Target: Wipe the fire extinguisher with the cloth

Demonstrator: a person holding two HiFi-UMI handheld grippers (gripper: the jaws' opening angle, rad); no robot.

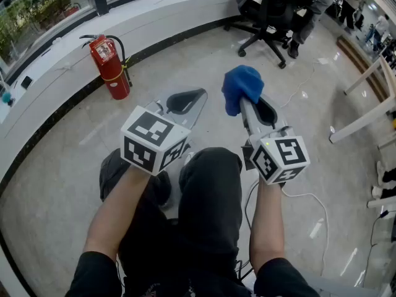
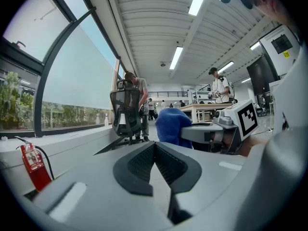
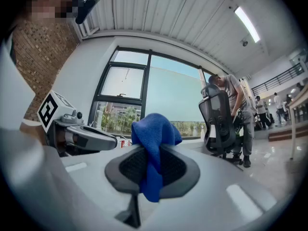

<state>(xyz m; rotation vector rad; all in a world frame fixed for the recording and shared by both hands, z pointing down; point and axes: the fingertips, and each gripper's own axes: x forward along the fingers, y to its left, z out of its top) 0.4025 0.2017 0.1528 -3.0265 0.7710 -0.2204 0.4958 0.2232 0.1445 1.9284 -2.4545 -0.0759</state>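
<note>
My right gripper (image 1: 249, 104) pinches the blue cloth (image 1: 241, 84); my left gripper (image 1: 189, 98) is pressed together, empty. Bare floor (image 1: 179, 54) separates both from the fire extinguisher (image 1: 109, 67) at the wall's (image 1: 59, 73) edge.

Grey tools (image 1: 187, 99) (image 1: 249, 106), black-and-white marker cubes (image 1: 153, 140) (image 1: 281, 158)

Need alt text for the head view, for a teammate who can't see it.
The right gripper clamps a bunched blue cloth; the left gripper beside it is shut and empty. A red fire extinguisher stands untouched by the white wall, upper left.
</note>
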